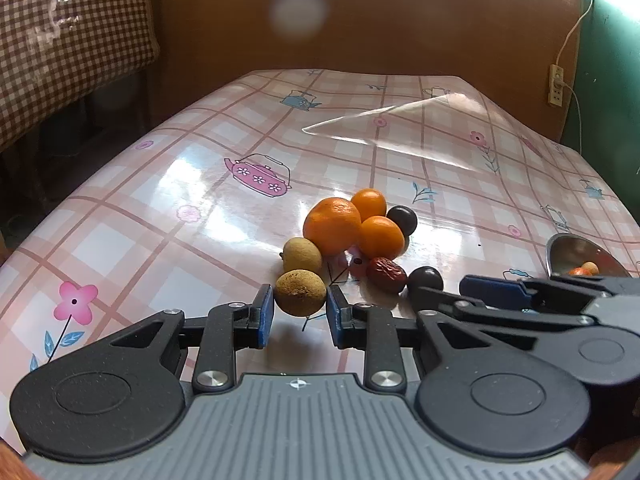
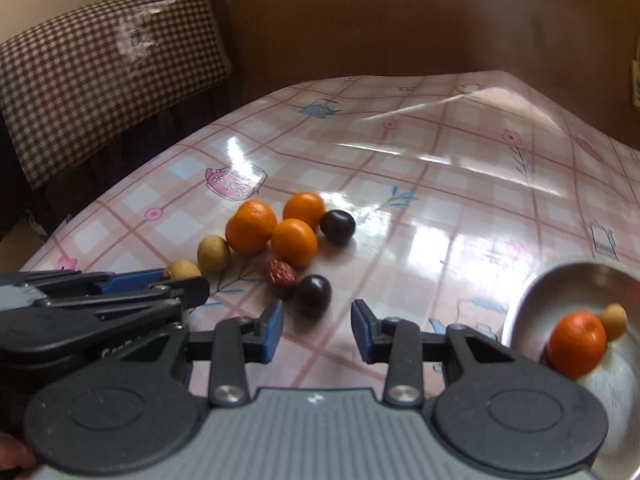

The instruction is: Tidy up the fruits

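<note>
Left gripper [image 1: 300, 316] clamped on brown longan [image 1: 300, 293]; right gripper [image 2: 317, 330] apart, empty. Lift straight, clear neighbouring fruit, carry to steel bowl [image 2: 568, 280].

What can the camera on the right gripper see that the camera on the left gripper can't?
Only the right wrist view shows most of the metal bowl, with an orange fruit and a small tan fruit inside, and nothing between the right gripper pads.

Only the left wrist view shows the left gripper pads squeezing a brown fruit, plus a wall socket.

Both show the fruit pile on the tablecloth: three oranges, two dark fruits, a red date, and the checked chair.
</note>
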Demonstrator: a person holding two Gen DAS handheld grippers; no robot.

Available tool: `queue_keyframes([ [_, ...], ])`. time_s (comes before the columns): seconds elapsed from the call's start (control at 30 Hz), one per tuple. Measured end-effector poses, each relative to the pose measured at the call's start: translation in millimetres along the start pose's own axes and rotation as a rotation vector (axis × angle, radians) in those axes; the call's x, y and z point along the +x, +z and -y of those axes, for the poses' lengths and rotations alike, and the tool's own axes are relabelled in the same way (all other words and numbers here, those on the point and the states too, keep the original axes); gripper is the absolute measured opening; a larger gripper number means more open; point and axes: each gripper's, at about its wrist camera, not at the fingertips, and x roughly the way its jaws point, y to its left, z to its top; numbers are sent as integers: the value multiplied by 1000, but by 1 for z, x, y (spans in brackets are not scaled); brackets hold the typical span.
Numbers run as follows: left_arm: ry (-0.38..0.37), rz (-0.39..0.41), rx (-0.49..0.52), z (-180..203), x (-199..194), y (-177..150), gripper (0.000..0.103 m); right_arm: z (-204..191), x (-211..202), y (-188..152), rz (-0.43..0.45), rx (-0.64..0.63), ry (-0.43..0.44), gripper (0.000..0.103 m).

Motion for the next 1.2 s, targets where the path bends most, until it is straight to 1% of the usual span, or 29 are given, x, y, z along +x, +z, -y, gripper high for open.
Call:
queue_keyframes([
  [0.2, 9, -2, -11, -4, 0, -1, 32, -2, 9, 3, -17, -25, 13, 38],
  [0.3, 14, 2, -13, -6, 1, -1, 32, -4, 13, 3, -25, -33, 24, 35],
  [0.4, 8, 4, -15, -6, 2, -1, 32, -6, 13, 3, -24, -34, 23, 32],
  [0.43, 6, 5, -13, -6, 1, -1, 32, -6, 12, 3, -21, -32, 22, 29],
  [0.47, 6, 7, -10, -6, 1, -2, 32, -6, 11, 3, -17, -33, 17, 25],
  [0.5, 4, 7, -9, -7, 0, -2, 32, -6, 11, 4, -15, -33, 16, 23],
  [0.6, -8, 16, 0, -7, -2, -3, 32, -5, 9, 2, -11, -21, 28, 23],
  [0.8, -14, 20, 7, -12, -3, -5, 32, 2, 4, -1, -9, -13, 7, 23],
  [0.93, -16, 13, 12, -9, -10, -8, 32, 6, -9, 0, 19, 7, 7, 23],
  [1.1, -36, 24, 23, 2, -27, -6, 32, 2, -28, 1, 46, -3, -16, 23],
  [1.2, -55, 33, 30, 9, -43, -8, 32, 6, -44, 0, 56, 26, -19, 23],
])
